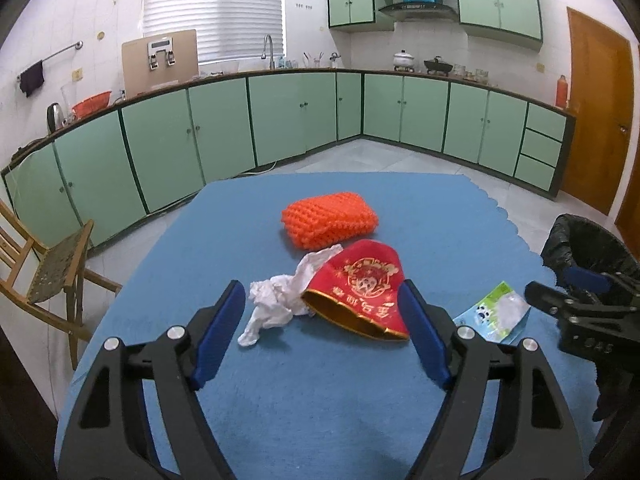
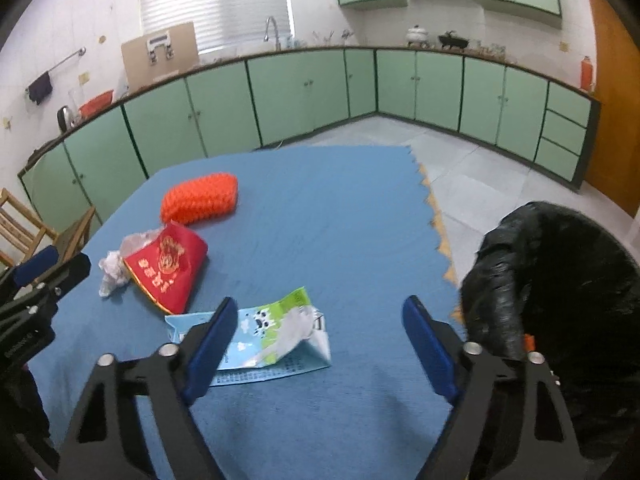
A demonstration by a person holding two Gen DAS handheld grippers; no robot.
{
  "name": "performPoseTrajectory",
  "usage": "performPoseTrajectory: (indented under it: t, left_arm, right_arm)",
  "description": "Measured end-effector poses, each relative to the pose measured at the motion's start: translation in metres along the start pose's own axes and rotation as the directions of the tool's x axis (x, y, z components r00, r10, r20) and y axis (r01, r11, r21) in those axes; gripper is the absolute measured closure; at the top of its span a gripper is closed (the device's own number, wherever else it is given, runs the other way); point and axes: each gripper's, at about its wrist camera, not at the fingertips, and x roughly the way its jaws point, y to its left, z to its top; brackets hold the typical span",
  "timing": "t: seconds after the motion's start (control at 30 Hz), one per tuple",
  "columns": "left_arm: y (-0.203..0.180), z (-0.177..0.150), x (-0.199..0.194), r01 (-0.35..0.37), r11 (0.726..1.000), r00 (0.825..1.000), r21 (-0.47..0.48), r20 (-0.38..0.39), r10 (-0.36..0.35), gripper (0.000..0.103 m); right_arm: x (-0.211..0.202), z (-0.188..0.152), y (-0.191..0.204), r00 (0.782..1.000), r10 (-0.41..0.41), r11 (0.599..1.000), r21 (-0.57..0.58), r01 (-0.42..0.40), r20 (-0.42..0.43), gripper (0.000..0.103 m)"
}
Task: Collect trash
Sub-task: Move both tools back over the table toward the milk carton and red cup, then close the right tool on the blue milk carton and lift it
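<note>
We judged the step in hand to be the first pick-up: four pieces of trash lay on the blue table cover [image 1: 320, 400] and none had yet gone into the black-lined bin [image 2: 560, 280] at the right edge of the table.

To do it well, we thought each gripper should take the piece nearest it. The flattened milk carton [image 2: 280, 332] lay flat and close in front of the right gripper [image 2: 320, 344], so we would have come down low over its raised folded edge on the right side and pinched that, since a flat sheet gives the fingers little to bite. The bin was just to the right, so the carry would be short. For the left gripper [image 1: 322, 336], the red paper bowl [image 1: 360, 292] lay on its side with its gold rim facing us; a wall of it looked the easiest grip. The crumpled white tissue [image 1: 276, 304] touched the bowl on its left and looked soft enough to squeeze anywhere. The orange mesh sponge [image 1: 330, 220] sat farther back, just beyond the bowl.

Both grippers stood wide apart and held nothing. The left one hung above the cover with bowl and tissue between its fingers in view. The right one's left finger overlapped the carton in view; whether it touched we could not tell.
</note>
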Motion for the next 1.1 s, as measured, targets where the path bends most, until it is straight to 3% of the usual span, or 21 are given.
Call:
performPoseTrajectory:
  t: [0.43,0.83,1.1]
  left_arm:
    - [0.008,-0.015,0.017,-0.006,1.0,0.999,-0.025,-0.051,0.005,0.03]
    - [0.012,-0.02,0.023,-0.004,0.999,0.997,-0.045,-0.075,0.001,0.03]
    - [0.012,-0.023,0.031,-0.005,0.999,0.996,-0.052,-0.09,0.0,0.03]
  right_arm:
    - [0.008,-0.02,0.01,0.997,0.024,0.999,-0.02,-0.026,-0.08,0.026]
    - [0.011,-0.031,0.003,0.989,-0.075,0.997,-0.039,0.07,-0.128,0.026]
    - [0.036,-0.013,-0.006,0.983,-0.134,0.991,-0.035,0.131,-0.125,0.026]
